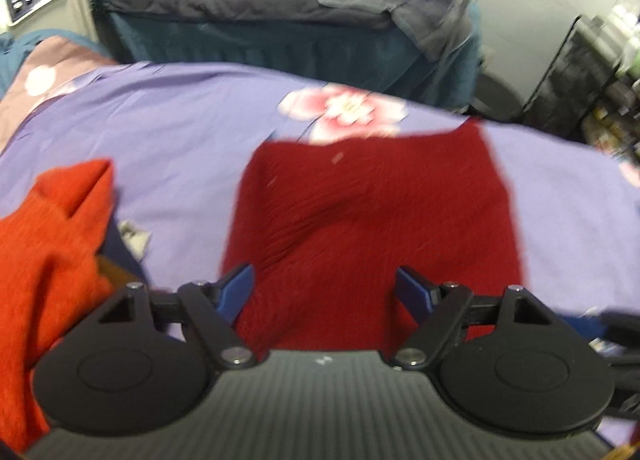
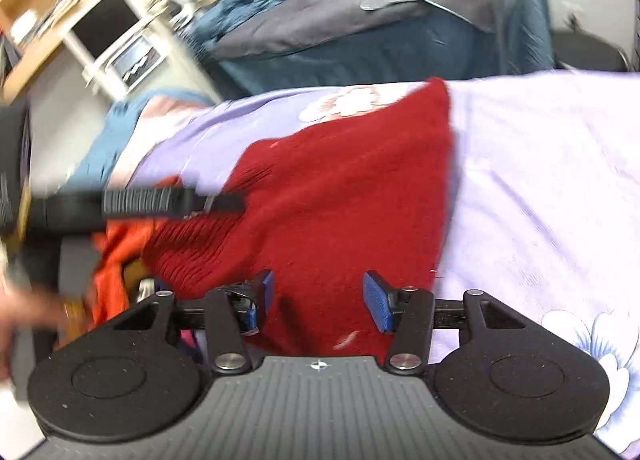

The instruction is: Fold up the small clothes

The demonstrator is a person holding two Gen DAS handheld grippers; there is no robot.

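1. Red knit (image 1: 372, 216) lies spread flat on the lilac sheet (image 1: 160, 132) of the bed, near edge toward both cameras. Not yet folded, by the look of it.
2. Left hand-held gripper (image 1: 325, 288): fingers wide apart, nothing between them, poised over the knit's near edge. Right hand-held gripper (image 2: 316, 300): also parted, empty, over the near right part of the knit.
3. Risk: pinching only the top layer. The knit looks thick and loose; a shallow bite would lift one ply and leave the rest behind, giving a skewed fold.
4. Risk: catching the sheet along with the knit. The cloth lies directly on soft bedding, so a deep bite could drag the sheet up too.
5. Risk: uneven lift. The two grippers sit at different spots along the edge; if one closes sooner or grips further in, the fold line runs crooked.
6. Risk: snagging the orange garment (image 1: 48, 260). It is heaped just beside the knit's left side, close to the left gripper, and a wide sweep could pull it along.
7. Both views are motion-blurred, so exact height above the cloth cannot be told; a grasp timed on the move may miss the edge.
8. Ribbed hem at the left shows bunching in the right view, likely to crease.
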